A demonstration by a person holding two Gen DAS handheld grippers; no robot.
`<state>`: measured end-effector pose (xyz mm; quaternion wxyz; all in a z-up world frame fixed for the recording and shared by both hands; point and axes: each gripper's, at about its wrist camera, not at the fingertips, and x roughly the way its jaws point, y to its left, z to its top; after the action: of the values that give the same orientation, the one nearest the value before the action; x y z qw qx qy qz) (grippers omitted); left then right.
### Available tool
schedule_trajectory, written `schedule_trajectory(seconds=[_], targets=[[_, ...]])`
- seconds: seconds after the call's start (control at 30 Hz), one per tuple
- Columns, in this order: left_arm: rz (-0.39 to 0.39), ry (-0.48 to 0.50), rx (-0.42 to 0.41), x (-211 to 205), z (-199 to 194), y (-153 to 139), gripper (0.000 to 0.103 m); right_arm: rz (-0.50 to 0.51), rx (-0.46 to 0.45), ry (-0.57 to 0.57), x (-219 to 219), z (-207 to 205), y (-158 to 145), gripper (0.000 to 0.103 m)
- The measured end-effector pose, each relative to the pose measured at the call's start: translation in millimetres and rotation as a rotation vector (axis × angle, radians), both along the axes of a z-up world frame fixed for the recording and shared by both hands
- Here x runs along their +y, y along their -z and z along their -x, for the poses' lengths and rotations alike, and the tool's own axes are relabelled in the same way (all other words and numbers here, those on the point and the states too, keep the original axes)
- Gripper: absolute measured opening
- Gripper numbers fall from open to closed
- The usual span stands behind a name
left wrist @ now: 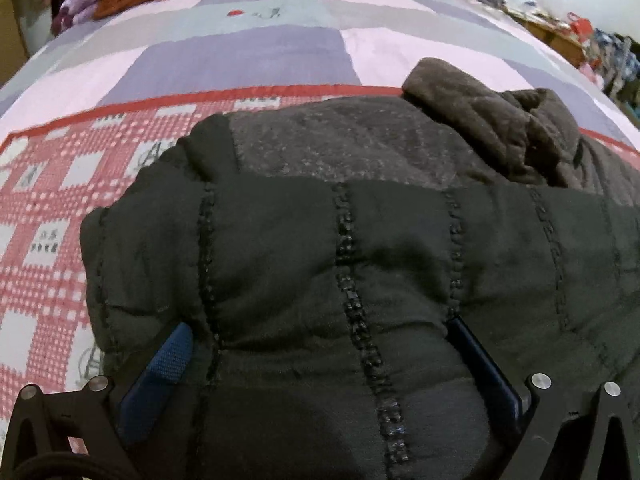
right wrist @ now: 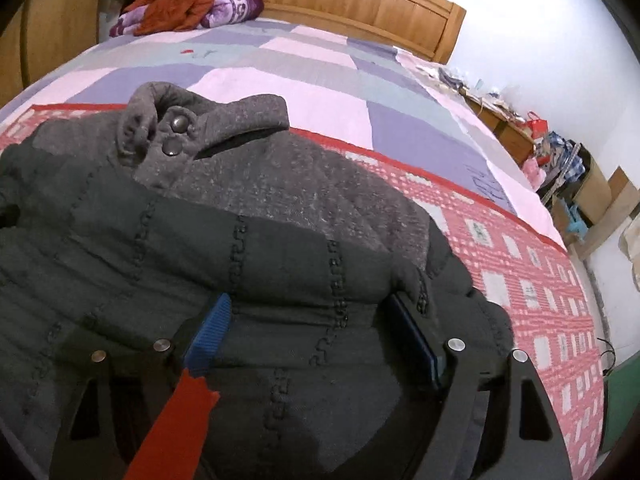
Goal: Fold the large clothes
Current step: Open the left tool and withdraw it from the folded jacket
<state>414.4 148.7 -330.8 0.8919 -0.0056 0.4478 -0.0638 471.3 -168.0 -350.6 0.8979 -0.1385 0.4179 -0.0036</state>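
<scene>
Left wrist: quilted black jacket (left wrist: 320, 248) bulges between ribbed blue jaws.

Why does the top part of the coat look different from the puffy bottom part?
The top part is grey and speckled; the puffy part is near black. The top part looks flat and bears a stand-up collar with two round snaps, while the puffy part has stitched lines running down it and bulges between them. Both belong to one coat lying on the bed, and both tools straddle the puffy part.
</scene>
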Motion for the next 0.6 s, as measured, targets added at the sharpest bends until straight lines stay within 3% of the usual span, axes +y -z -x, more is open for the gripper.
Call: schedule_trajectory(seconds=[0.23,0.33,0.43,0.53,0.6], targets=[[0.053,0.017,0.005,10,9,-17,0.103,-0.053,-0.004,-0.066,-12,5,-6,0.082],[0.119,-0.006,-0.038,29,33,-35,0.103,-0.112,-0.038,-0.084,-22,23,-21,0.082],[0.157,-0.061,-0.091,51,61,-51,0.103,-0.095,-0.114,-0.12,-17,52,-45,0.082],[0.097,-0.097,-0.111,58,77,-51,0.103,-0.103,-0.188,-0.173,1,83,-68,0.083],[0.012,-0.09,-0.056,54,76,-31,0.103,-0.162,-0.184,-0.187,11,96,-72,0.084]])
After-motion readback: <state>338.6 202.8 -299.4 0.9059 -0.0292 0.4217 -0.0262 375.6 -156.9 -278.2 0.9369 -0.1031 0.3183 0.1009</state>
